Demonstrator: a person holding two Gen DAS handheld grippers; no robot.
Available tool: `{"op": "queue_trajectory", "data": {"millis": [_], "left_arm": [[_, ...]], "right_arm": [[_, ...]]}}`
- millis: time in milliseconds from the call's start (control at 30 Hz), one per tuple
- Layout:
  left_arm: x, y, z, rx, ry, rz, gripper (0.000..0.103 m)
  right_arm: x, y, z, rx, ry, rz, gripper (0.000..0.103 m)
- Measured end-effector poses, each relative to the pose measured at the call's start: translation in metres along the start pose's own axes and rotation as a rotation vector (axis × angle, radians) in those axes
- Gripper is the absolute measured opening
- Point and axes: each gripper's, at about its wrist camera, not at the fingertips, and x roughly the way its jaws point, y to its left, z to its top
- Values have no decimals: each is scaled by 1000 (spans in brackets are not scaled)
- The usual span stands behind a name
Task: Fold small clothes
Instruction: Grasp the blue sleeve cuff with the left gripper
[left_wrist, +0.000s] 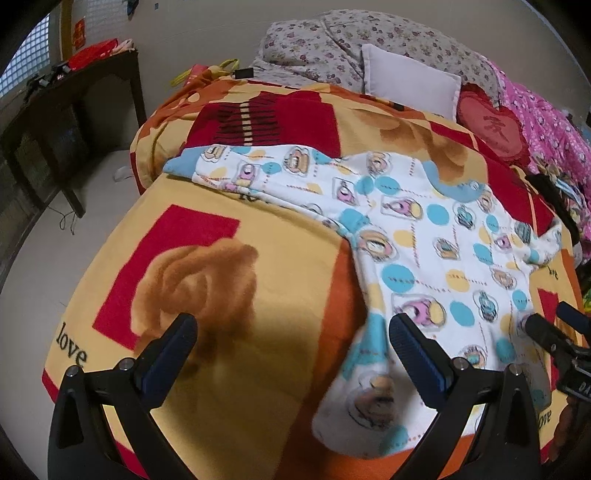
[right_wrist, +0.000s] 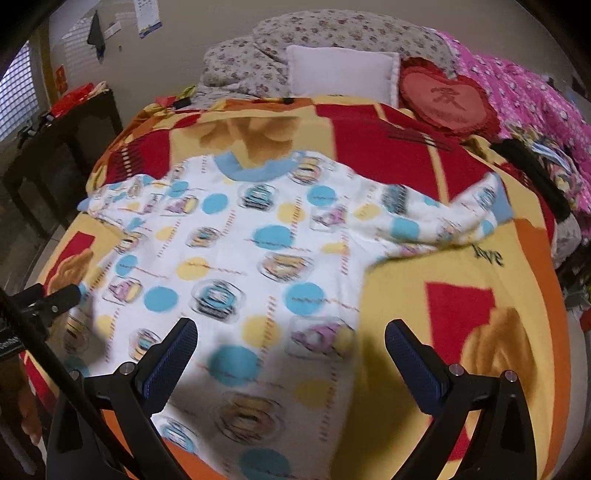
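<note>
shirt: small white long-sleeved top (right_wrist: 236, 266), printed with cartoon faces and blue/yellow dots, pale blue collar (right_wrist: 255, 166). Spread flat, front up, on the blanket, both sleeves out to the sides.
surface: orange/yellow/red blanket (left_wrist: 236, 288) with rose print and the word "love", covering the bed.
left gripper: (left_wrist: 293, 345) jaws spread wide, nothing between them. Hovers at the shirt's left hem edge; its right finger (left_wrist: 417, 354) is over the fabric, the left finger (left_wrist: 173, 354) over bare blanket. Can't tell if either touches.
right gripper: (right_wrist: 291, 350) jaws spread wide, empty. Above the lower right part of the shirt; its left finger over the fabric, the right finger over blanket just beside the shirt's side edge.
cross-view: the right gripper's tip shows at the right edge of the left wrist view (left_wrist: 554, 332); the left gripper's tip at the left edge of the right wrist view (right_wrist: 55, 299).
background: white pillow (right_wrist: 343, 74), red heart cushion (right_wrist: 443, 99), floral quilt (right_wrist: 332, 29), pink bedding (right_wrist: 524, 88), dark table (left_wrist: 74, 122) off the bed's left.
image quality: right wrist view motion-blurred.
</note>
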Motion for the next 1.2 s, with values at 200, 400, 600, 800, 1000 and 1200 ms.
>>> {"op": "queue_trajectory", "data": {"millis": [200,400,600,800,1000,1200], "left_arm": [[9,40,28,-105,9,13,103],[21,72,52,-150,14,54,103],[39,111,81,-293,44,10,103],[63,147,100,-521,58,-77,103],[85,148,117,-581,86,-148,103],[102,139,128,-567,104,-161,79]], "right_arm": [[17,28,23,-37,-8,81,103],[50,55,50,-83,5,100,101],[72,72,68,-101,32,117,100],[87,81,73,-109,49,145,100],[96,85,80,-124,30,134,100],[97,84,85,-112,23,157,100]]}}
